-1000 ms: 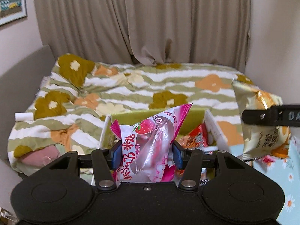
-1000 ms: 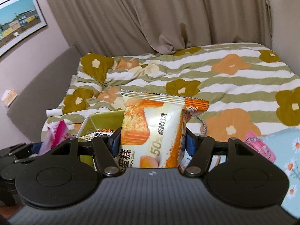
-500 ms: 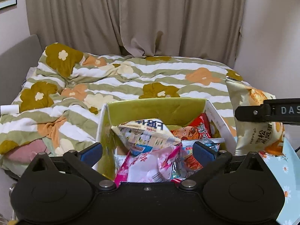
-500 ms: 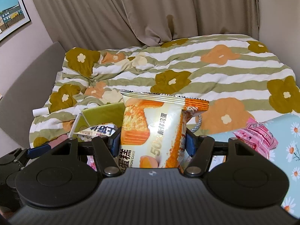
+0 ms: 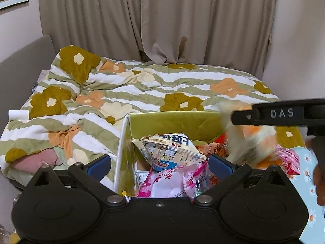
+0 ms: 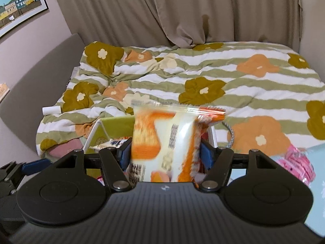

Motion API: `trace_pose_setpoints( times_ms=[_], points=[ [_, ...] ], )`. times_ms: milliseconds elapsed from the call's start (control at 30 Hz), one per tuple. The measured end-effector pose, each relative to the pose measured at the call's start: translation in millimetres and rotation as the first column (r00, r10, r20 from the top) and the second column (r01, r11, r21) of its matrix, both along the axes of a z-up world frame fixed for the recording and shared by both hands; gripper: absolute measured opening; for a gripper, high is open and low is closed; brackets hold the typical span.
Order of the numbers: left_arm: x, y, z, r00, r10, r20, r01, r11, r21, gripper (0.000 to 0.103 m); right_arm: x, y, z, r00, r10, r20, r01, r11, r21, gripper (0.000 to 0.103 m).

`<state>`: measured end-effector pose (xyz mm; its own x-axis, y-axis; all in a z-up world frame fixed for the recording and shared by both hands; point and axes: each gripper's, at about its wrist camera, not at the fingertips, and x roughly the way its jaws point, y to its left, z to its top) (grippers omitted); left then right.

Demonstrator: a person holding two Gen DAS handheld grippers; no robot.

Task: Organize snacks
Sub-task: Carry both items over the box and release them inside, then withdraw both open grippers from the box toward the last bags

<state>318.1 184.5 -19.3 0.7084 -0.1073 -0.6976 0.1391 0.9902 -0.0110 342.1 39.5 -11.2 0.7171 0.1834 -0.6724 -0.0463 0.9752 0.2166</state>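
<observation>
- Left gripper (image 5: 159,165): jaws wide apart, holding nothing, above the box (image 5: 170,122).
- Right gripper (image 6: 165,154): jaws squeeze the cake bag (image 6: 168,140).
- Box looks full; the bag might slide off.

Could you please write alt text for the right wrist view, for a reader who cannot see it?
The right gripper holds an orange-and-white cake packet, blurred by motion, over a green-lined snack box. Behind lies a floral striped duvet before beige curtains.
</observation>
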Motion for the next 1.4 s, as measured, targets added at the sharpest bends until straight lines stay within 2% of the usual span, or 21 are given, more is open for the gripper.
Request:
trace_pose_setpoints(
  times_ms=[33,233,400,800,1067,1400],
  points=[
    [1,0,-1,1.000,0.001,-0.003,-0.001,1.000,0.003,0.103,2,0,-1,1.000,0.004,-0.004,-0.004,1.000,0.000,0.103],
    [3,-2,-8,1.000,0.003,-0.026,-0.003,1.000,0.008,0.103,2,-1,-8,1.000,0.014,-0.015,-0.013,1.000,0.026,0.103],
    [-1,-3,-8,0.999,-0.001,-0.032,0.001,1.000,0.007,0.103,-2,0,-6,1.000,0.012,-0.014,-0.011,1.000,0.010,0.103],
    [-22,-8,18,0.999,-0.034,0.026,0.034,0.999,-0.024,0.103,-46,-16,20,0.998,-0.045,0.032,0.047,0.998,-0.050,0.103],
    [-42,-30,32,0.993,-0.094,0.072,0.098,0.994,-0.057,0.103,-87,-57,39,0.990,-0.129,0.049,0.132,0.990,-0.059,0.103],
    [-65,-102,39,0.988,-0.114,0.101,0.116,0.993,-0.014,0.103,-113,-143,47,0.981,-0.169,0.091,0.175,0.982,-0.066,0.103]
  ],
)
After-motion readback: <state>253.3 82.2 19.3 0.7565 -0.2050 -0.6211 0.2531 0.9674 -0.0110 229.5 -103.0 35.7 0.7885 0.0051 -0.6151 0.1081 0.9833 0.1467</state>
